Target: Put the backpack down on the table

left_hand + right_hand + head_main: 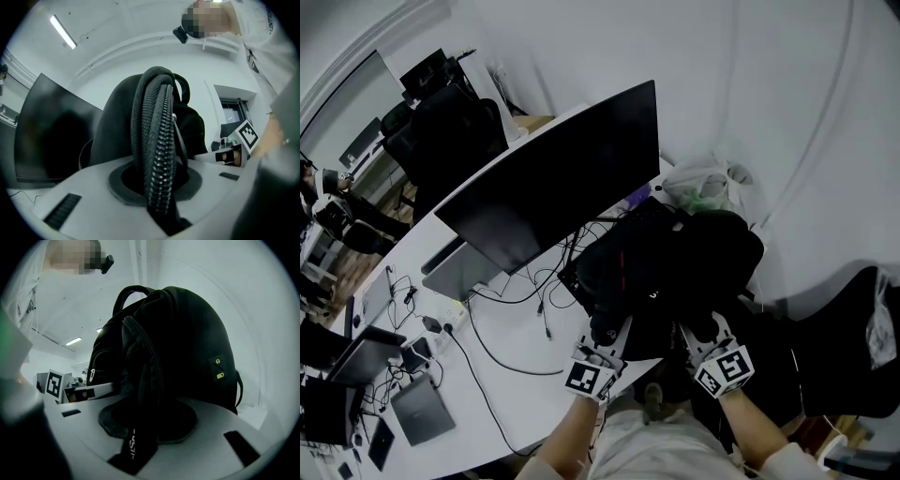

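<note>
Found backpack (pixel 675 262) at the right end of the bench (pixel 516 375), in front of the monitor (pixel 553 187) and just beside a plastic bag (pixel 703 183). Could not tell whether its base sat fully on the bench edge.

Read left gripper (pixel 609 339) fingers as parted, with left strap (pixel 157 154) lying between them, apparently not pinched. Read right gripper (pixel 705 336) fingers as parted wider, with right strap (pixel 143 427) hanging through the gap likewise.

Judged a soft, floppy fabric shell, fairly heavy if loaded. Not slippery, not fragile on the outside. Judged liable to slump or tip off the edge if left unsupported.

Judged best holds to be the padded straps near their roots, or the handle (pixel 126 294) on top.

Noted backpack upright: long axis vertical, handle uppermost, strap side toward the person, front toward monitor and wall.
</note>
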The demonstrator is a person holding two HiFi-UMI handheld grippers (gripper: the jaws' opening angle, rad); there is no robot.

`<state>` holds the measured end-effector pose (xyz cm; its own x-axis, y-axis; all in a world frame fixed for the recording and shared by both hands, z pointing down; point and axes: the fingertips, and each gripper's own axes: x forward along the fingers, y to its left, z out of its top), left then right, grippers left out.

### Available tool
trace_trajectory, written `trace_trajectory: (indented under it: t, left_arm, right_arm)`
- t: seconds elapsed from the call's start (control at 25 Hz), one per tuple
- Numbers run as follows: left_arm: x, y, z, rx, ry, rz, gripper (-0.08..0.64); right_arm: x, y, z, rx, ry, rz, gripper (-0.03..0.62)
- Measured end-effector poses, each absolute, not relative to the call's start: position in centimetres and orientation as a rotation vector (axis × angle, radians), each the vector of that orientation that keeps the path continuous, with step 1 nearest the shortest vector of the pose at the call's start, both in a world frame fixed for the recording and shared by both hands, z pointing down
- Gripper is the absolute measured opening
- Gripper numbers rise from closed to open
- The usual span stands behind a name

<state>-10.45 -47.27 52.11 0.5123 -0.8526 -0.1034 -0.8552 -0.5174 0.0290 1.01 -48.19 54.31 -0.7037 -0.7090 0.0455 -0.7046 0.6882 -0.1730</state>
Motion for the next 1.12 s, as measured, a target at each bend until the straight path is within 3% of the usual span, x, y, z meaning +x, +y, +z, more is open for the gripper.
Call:
trace_trajectory:
  t: [0.32,1.12]
  left_arm:
    - [-10.3,-45.3,52.0,-2.727,1.505,0.109,0.128]
    - [-10.4,-39.5,53.1,-2.736,1.424,0.018,0.172]
  right_arm:
    - [0.8,-46.6,54.3,-1.151,2.892,-0.26,0.143]
    - [2.3,-41.0,54.5,-1.283,2.887,-0.166,0.17]
